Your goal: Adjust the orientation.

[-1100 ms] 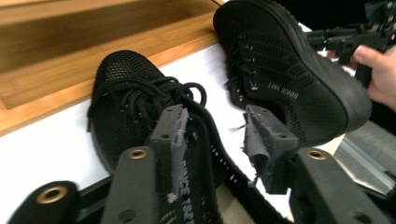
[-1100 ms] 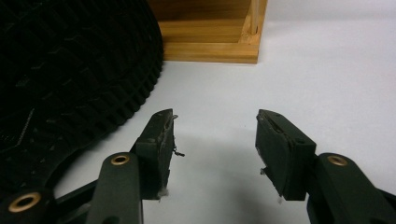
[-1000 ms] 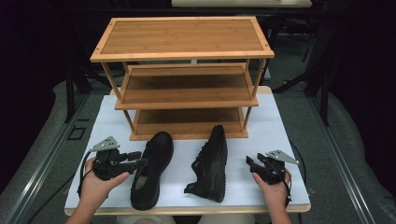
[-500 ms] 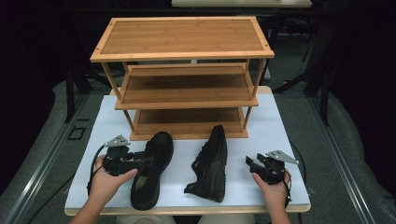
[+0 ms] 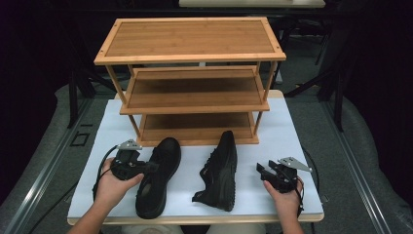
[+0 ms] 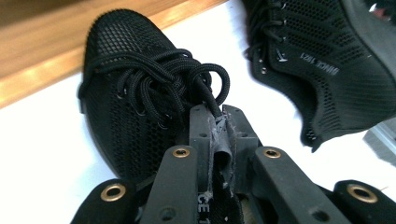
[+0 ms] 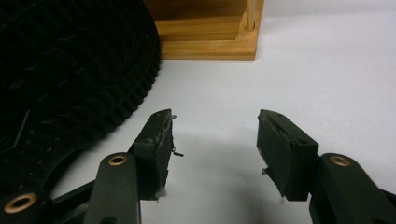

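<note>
clamping the left shoe's (image 6: 135,102) tongue, the left hand-held gripper (image 6: 219,126) has just closed; the right hand-held gripper (image 7: 212,144) gapes empty.

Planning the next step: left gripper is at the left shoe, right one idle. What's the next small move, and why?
Probably lift the left shoe slightly to test the hold. The left gripper has just closed, and its jaws pinch the shoe's collar edge beside the laces. The shoe lies flat on the white table, with the wooden rack right behind. The right gripper stands open beside the other shoe.
</note>
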`<state>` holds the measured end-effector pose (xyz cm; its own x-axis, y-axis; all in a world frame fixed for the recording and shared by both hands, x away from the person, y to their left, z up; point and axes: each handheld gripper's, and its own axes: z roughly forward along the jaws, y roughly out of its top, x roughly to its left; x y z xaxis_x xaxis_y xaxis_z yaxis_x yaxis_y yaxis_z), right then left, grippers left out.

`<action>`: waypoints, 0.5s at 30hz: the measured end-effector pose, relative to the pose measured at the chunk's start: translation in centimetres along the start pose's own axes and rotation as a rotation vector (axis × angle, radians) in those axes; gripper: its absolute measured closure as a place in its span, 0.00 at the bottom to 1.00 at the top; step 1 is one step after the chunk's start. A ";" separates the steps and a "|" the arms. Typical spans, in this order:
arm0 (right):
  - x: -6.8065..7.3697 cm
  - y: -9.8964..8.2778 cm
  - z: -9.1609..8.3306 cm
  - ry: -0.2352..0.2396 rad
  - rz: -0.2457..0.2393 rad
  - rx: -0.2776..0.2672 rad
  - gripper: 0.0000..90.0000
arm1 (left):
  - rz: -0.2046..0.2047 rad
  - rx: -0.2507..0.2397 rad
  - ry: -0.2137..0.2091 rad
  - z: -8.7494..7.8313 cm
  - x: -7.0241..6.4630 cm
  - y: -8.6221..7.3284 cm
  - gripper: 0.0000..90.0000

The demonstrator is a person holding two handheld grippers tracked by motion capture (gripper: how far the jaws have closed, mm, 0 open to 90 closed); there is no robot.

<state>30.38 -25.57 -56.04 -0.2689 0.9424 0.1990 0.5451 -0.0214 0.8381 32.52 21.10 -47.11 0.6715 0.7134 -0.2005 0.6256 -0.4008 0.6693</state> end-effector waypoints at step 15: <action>-0.2 0.0 0.0 -0.001 0.010 -0.004 0.50 | 0.146 0.090 0.075 -0.9 0.3 2.1 0.94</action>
<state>30.37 -25.74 -56.08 -0.2626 0.9425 0.2065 0.5444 -0.0319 0.8382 33.73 20.99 -45.16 0.7284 0.6834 -0.0491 0.5586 -0.5507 0.6203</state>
